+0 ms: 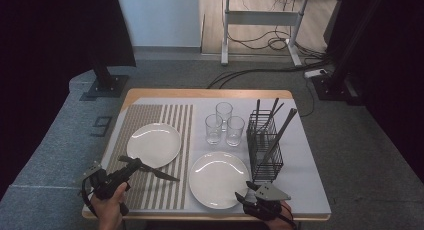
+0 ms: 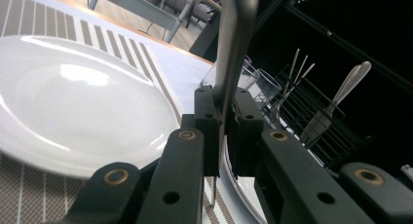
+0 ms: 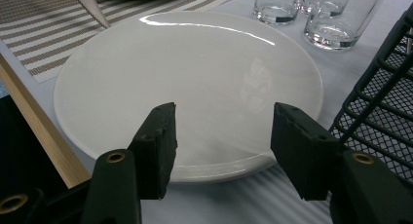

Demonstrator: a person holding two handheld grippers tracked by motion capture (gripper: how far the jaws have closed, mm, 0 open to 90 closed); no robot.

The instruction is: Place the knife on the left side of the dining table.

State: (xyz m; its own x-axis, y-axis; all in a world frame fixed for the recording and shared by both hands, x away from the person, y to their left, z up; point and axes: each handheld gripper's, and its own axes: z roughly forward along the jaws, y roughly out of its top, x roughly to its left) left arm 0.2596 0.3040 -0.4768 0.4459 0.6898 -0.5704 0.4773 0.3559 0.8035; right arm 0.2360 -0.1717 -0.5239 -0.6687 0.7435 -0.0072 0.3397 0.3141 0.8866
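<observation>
At lower left, the left hand-held gripper (image 1: 134, 163) clamps what looks like a knife (image 1: 159, 172); the right hand-held gripper (image 1: 243, 192) gapes empty.

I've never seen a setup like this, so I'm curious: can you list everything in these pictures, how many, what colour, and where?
Plates: two, white; the far plate on the striped mat, the near plate on the grey cover.
Glasses: three, clear, clustered behind the near plate.
Cutlery basket: one, black wire, right of the plates, with several utensils standing in it.
Knife: one, dark metallic, held over the mat.
Striped mat: one, beige and white, left half of the table.
Table: one, light wood edge.
Desk: one, white-legged, in the background, cables beneath it.
Left hand-held gripper: black, shut on the knife.
Right hand-held gripper: black, open, at the near plate's front edge.
</observation>
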